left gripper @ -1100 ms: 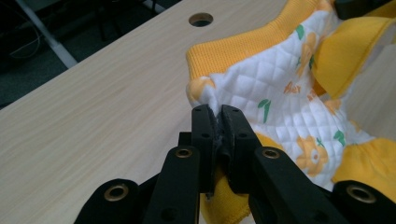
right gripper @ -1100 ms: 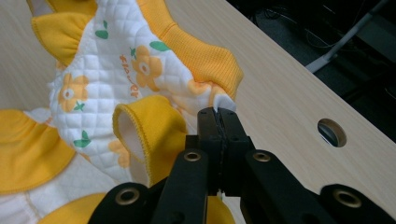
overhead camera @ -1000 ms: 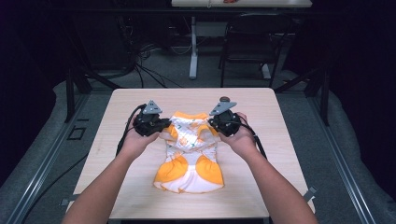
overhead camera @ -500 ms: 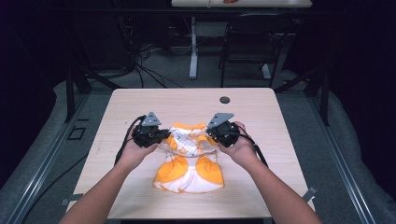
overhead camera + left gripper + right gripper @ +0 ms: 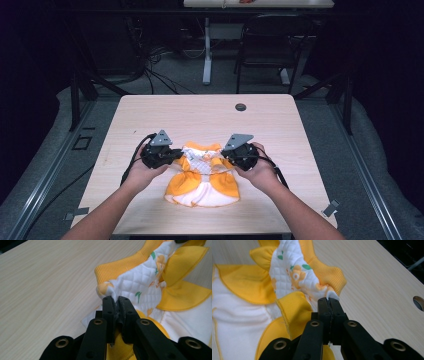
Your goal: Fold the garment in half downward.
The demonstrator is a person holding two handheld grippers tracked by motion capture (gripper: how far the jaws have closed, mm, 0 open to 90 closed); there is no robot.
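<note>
A small yellow and white garment (image 5: 202, 177) with a quilted flower print lies on the wooden table (image 5: 200, 117), folded toward the near edge. My left gripper (image 5: 175, 155) is shut on its left corner, where quilted cloth (image 5: 135, 287) and a yellow ribbed hem bunch between the jaws. On the opposite side my right gripper (image 5: 226, 156) is shut on the other corner, pinching the printed cloth (image 5: 297, 277) just beside the ribbed band. Both grippers (image 5: 116, 300) (image 5: 328, 300) sit low over the tabletop, a hand's width apart.
A round cable hole (image 5: 240, 107) sits in the table toward the far edge, seen again as the hole (image 5: 419, 302) in the right gripper view. Chairs and cables stand on the dark floor beyond the table.
Both hands have drawn the held edge of the garment toward the near side of the table and lower, folding it over itself. The jaws stayed shut on the cloth.
</note>
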